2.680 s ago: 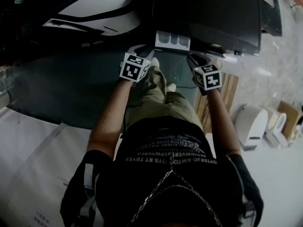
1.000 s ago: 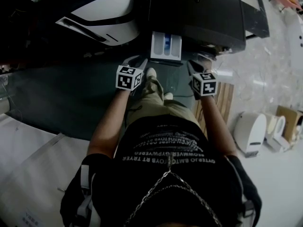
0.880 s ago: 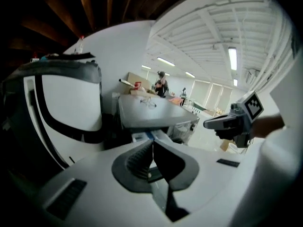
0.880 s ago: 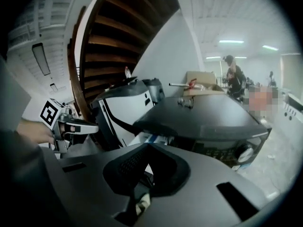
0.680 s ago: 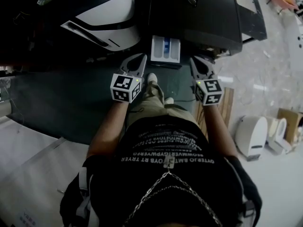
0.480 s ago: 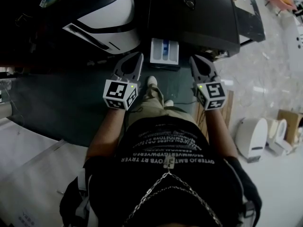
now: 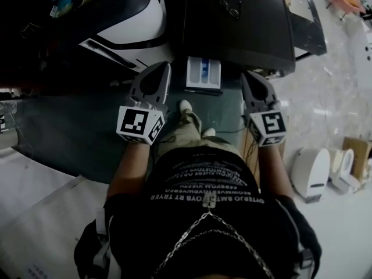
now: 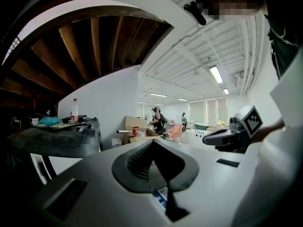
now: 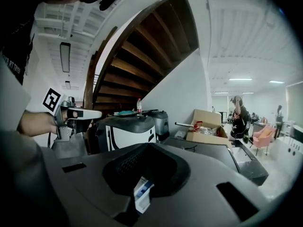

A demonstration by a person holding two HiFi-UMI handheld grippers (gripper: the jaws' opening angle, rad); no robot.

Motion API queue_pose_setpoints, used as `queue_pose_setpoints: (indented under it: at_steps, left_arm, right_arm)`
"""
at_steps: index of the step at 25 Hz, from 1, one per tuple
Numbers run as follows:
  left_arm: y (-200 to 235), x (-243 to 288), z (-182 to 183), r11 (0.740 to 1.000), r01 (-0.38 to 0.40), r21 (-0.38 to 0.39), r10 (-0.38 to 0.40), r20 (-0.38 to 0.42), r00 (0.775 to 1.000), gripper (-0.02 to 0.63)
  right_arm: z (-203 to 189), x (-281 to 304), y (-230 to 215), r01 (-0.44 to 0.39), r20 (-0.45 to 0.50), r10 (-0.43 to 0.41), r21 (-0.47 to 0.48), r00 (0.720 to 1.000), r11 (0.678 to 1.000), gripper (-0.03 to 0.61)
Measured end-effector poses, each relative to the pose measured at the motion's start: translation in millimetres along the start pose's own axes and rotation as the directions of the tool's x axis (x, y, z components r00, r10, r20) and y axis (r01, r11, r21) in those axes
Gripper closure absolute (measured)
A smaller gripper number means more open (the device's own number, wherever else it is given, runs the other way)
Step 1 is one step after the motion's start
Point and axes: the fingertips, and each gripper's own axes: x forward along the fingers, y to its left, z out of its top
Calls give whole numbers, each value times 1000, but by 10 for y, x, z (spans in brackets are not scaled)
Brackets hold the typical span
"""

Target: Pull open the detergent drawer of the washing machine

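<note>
Jaws are pressed together and empty on the left gripper (image 7: pixel 164 68) and right gripper (image 7: pixel 249 75) in the head view, either side of the detergent drawer (image 7: pixel 203 73); it juts white with a blue compartment from the dark washing machine (image 7: pixel 238 28), beside a white-and-black appliance (image 7: pixel 131 16). Left gripper view: closed tips, with 1 blue sliver of drawer below them. Right gripper view: closed tips again, the drawer partly hidden behind them, cardboard boxes (image 9: pixel 208 123) beyond.

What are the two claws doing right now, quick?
Left claw: closed, holding nothing.
Right claw: closed, holding nothing.
</note>
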Motion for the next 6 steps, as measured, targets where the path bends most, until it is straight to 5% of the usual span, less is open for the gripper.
queue_pose_setpoints:
  at_steps: [6]
  left_arm:
    - [375,408,-13,999,24,34,-23,-32,999,611]
  right_arm:
    - [86,536,-175,0,-19,0,-2,1000,1000,577]
